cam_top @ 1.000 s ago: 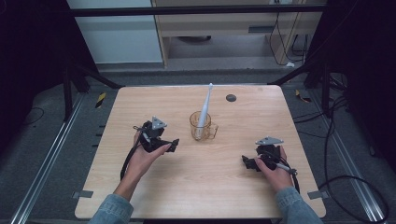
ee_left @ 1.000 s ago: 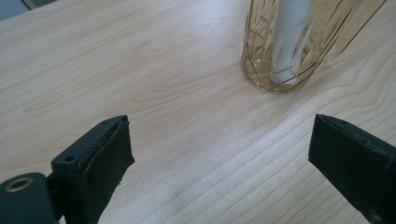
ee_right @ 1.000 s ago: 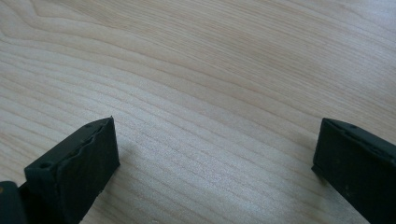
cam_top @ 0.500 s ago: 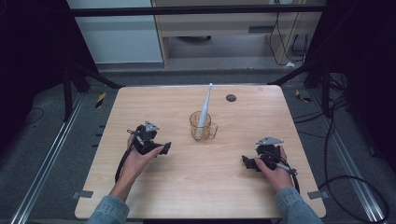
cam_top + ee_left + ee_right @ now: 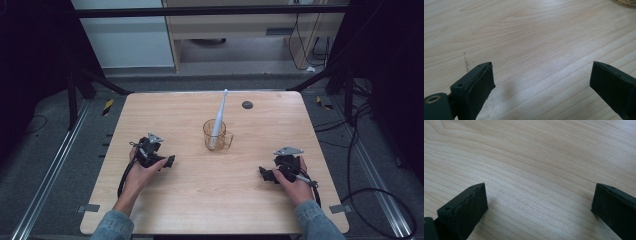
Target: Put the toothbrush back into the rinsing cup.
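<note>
Left gripper (image 5: 170, 161) lower; one cup (image 5: 217, 135), one toothbrush (image 5: 219, 117).

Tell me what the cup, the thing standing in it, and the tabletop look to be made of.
Cup: clear amber glass or plastic; the table shows through it. Toothbrush-like stick: smooth, pale, likely plastic. Tabletop: light wood or wood-look laminate, matte, with visible grain lines.

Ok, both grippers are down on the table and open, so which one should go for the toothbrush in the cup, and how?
Probably the left gripper: lift it and ease it toward the toothbrush. Its jaws stand wide apart over bare table, and the amber rim at the top right of its own view suggests it already points near the cup. The right gripper is also open and empty.
</note>
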Tool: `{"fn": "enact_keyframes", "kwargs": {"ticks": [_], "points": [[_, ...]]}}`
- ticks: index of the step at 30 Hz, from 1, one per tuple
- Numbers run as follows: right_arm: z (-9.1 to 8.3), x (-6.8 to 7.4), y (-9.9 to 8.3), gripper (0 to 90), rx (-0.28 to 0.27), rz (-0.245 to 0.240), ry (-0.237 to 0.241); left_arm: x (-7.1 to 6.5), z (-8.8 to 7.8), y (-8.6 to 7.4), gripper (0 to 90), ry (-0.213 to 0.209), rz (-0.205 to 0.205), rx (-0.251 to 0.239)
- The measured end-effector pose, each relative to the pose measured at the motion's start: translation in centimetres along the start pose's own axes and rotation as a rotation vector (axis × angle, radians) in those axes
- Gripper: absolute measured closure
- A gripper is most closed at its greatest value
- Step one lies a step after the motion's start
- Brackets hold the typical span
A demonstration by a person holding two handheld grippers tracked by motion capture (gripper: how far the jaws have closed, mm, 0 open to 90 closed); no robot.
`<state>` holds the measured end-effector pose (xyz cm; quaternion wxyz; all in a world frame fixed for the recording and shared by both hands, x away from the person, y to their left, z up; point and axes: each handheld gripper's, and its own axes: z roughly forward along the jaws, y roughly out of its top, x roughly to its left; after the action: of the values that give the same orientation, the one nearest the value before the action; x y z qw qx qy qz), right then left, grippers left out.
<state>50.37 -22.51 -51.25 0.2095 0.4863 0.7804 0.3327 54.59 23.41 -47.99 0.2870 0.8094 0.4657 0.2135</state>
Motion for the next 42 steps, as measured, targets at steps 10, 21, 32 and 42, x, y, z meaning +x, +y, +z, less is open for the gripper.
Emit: {"fn": "enact_keyframes", "kwargs": {"ticks": [10, 21, 32, 42], "points": [[0.0, 0.0, 0.0, 0.3, 0.000, -0.001, -0.001, 2.4, 0.1, -0.8, 4.7, 0.055, -0.049, -0.004], [0.0, 0.0, 0.0, 0.3, 0.000, -0.001, -0.001, 3.7, 0.9, -1.2, 5.3, 0.067, -0.076, -0.010], [0.0, 0.0, 0.0, 0.3, 0.000, -0.002, -0.001, 4.4, 1.9, -1.4, 5.2, 0.051, -0.104, -0.012], [0.0, 0.0, 0.0, 0.3, 0.000, -0.002, -0.001, 4.9, 2.5, -1.8, 1.0, 0.026, -0.107, -0.063]]}}
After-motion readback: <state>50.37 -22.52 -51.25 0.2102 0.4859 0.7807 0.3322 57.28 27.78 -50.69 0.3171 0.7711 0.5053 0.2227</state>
